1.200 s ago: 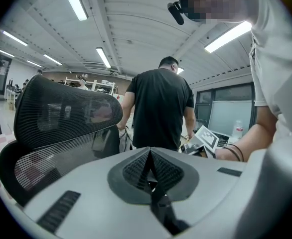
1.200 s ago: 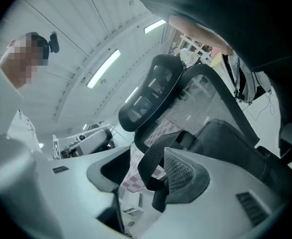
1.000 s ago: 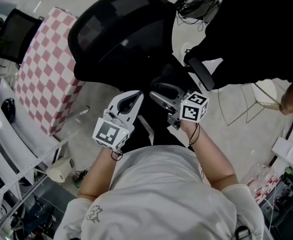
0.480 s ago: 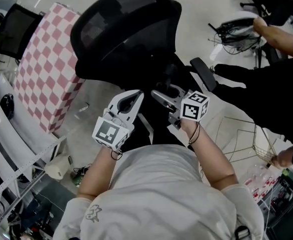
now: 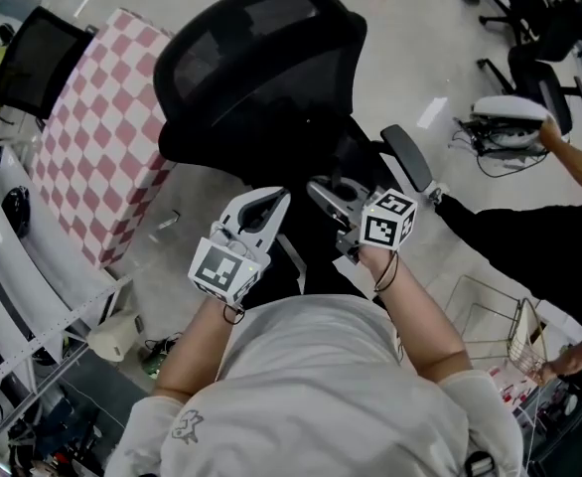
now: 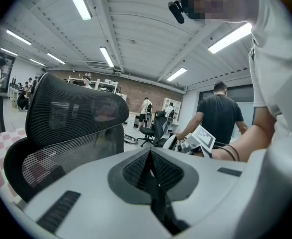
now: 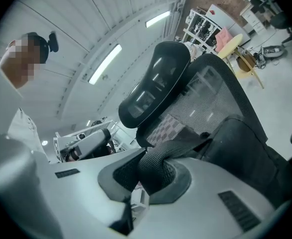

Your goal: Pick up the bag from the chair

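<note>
A black office chair [image 5: 261, 58] stands in front of me with its mesh back toward me. The bag [image 5: 316, 246] is black and blends with the dark seat in the head view. My right gripper [image 5: 326, 192] is over the seat, shut on a black mesh strap [image 7: 158, 171] of the bag. The strap runs to the bag's dark body [image 7: 235, 143]. My left gripper [image 5: 264, 205] hangs beside it to the left, and its jaws [image 6: 150, 169] meet with nothing between them. Most of the bag is hidden by the grippers.
A pink-checkered panel [image 5: 92, 127] stands left of the chair, and white shelving [image 5: 13, 266] runs along the left edge. The chair's armrest [image 5: 407, 159] sticks out on the right. A person in black [image 5: 529, 246] and a wire basket [image 5: 490, 316] are at right.
The person in black has moved from the top right down toward the right edge. Both grippers have barely shifted and the right stays closed on the strap.
</note>
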Demonstrator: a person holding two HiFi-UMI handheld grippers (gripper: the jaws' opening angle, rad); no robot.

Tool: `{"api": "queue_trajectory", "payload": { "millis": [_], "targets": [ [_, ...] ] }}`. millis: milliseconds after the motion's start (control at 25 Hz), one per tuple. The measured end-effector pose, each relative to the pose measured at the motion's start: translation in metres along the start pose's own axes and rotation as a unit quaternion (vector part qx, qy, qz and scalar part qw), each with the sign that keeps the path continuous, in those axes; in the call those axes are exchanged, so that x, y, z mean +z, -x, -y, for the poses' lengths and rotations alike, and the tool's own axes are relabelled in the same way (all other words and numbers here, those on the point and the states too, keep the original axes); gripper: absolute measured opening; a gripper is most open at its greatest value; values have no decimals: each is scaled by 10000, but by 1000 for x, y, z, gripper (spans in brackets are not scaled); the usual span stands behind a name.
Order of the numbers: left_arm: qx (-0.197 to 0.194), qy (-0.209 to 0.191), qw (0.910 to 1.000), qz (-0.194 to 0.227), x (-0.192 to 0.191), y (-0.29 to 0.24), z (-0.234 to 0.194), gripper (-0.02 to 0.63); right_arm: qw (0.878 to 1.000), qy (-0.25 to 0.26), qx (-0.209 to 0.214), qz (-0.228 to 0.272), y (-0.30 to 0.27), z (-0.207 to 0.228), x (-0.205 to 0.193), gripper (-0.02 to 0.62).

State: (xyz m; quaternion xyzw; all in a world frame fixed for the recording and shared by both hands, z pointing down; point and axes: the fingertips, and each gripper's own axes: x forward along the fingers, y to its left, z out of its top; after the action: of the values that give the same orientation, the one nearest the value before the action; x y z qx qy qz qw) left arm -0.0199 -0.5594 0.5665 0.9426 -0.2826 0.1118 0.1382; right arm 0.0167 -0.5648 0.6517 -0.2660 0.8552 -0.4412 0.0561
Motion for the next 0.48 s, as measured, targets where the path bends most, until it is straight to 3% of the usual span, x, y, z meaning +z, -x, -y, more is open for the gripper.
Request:
{"api": "queue_trajectory", "payload": {
  "millis": [480],
  "targets": [
    [218,-162,9993,255,33,40,25,12,9997,-97,184,131,26,-31,11,33]
  ]
}}
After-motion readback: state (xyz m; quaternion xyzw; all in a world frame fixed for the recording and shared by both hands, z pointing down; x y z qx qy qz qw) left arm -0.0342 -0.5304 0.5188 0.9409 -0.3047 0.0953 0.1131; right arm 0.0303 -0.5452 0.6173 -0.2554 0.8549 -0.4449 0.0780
